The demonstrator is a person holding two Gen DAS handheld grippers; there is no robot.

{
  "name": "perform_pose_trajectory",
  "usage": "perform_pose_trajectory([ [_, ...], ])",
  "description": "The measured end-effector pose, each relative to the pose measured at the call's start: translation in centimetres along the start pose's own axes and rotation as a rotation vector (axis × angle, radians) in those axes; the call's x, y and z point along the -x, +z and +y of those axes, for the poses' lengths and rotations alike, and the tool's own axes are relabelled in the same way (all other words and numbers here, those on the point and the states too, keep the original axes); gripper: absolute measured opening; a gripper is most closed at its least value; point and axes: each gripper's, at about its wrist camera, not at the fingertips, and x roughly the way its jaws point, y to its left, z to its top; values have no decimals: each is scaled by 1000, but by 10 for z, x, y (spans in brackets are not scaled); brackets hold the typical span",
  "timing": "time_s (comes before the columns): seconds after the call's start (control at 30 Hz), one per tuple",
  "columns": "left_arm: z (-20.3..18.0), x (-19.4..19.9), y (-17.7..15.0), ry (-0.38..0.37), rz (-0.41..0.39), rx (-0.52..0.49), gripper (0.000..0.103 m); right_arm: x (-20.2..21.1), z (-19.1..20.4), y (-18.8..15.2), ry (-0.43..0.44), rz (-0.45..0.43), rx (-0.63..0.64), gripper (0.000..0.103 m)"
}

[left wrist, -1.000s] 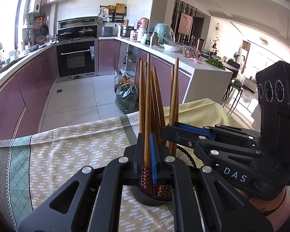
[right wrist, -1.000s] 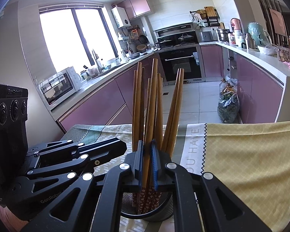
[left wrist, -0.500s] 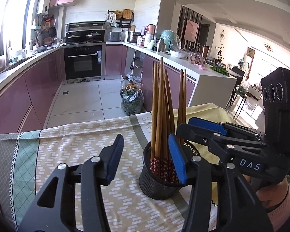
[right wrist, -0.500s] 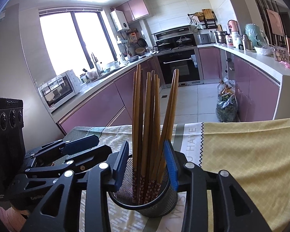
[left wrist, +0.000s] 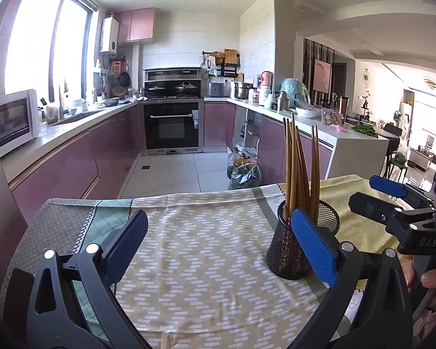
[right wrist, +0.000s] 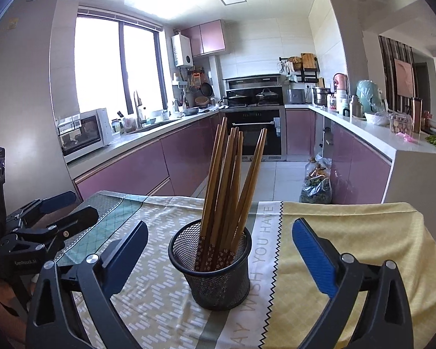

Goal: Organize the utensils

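Chopsticks (right wrist: 226, 192) stand bundled in the mesh holder (right wrist: 210, 264) on the cloth-covered bench (right wrist: 348, 232). Your right gripper (right wrist: 219, 257) frames the holder, fingers just spread wide, touching nothing. Only your left-wrist view shows your left gripper (left wrist: 218, 250), likewise released, left of the holder.

Each view looks forward along its own jaws, low and tilted slightly down over the cloth-covered surface (left wrist: 206, 250) toward the kitchen's oven (left wrist: 171, 125) wall. The left wrist view sits left of the mesh holder (left wrist: 287, 250), which stands close at its right, behind one blue pad. The right wrist view faces the same holder (right wrist: 215, 273) head-on, near and centred. Both share the chopsticks (right wrist: 229, 186), the cloth, the purple cabinets, the oven, and each catches the other gripper at its edge.
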Motion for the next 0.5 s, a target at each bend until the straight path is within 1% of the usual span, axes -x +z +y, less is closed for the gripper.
perform_pose_trajectory([
  [0.27, 5, 45, -8, 83, -113, 11, 97, 22, 22, -16, -35, -67, 32, 96],
  [0.37, 6, 56, -10, 98, -135, 10, 97, 30, 24, -19, -36, -88, 29, 96],
  [0.5, 4, 69, -20, 120, -149, 2, 97, 38, 30, -23, -51, -92, 40, 96],
])
